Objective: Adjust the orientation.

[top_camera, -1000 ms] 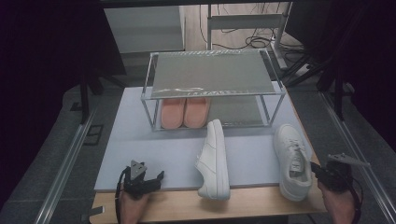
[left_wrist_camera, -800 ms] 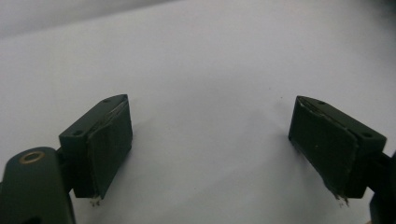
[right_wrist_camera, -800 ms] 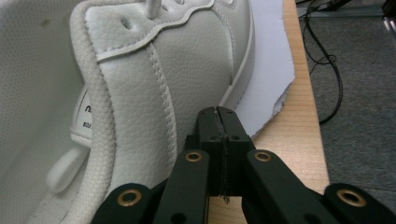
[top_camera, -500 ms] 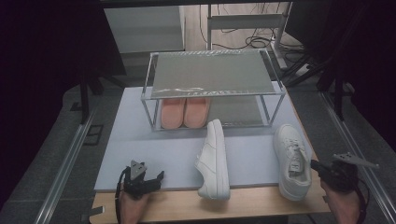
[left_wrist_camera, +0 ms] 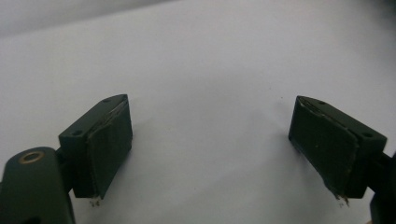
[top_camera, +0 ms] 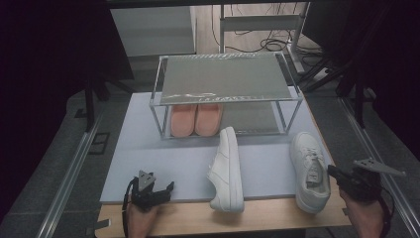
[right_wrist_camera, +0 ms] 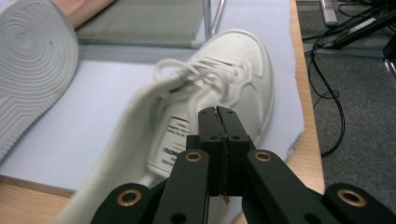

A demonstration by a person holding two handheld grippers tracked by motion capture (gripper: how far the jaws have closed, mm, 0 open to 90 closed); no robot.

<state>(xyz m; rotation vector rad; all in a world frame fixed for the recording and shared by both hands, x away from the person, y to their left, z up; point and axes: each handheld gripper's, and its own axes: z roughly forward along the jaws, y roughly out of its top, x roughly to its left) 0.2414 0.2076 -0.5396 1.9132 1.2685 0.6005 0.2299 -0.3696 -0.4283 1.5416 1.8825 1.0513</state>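
Here the right hand-held gripper sits at the near right corner of the worktop, its jaws pressed flat together with nothing between them, just beside the heel of the upright white sneaker. That sneaker stands on its sole on the pale mat, near the mat's right edge, its long axis running front to back: toe toward the shoe rack, heel toward the person. In the right gripper view the closed jaws rise in front of its open collar, and the laces and perforated toe box lie beyond them; a white label with dark print shows on the inside of the tongue, but the writing is too small and blurred to read. A second white sneaker lies tipped on its side in the middle of the mat, also lengthwise front to back, its toe near the rack and its ringed grey sole facing left. A pair of pink shoes stands on the rack's lower shelf, toes toward the person. The left hand-held gripper rests at the near left of the mat, jaws spread wide and empty over the bare surface.
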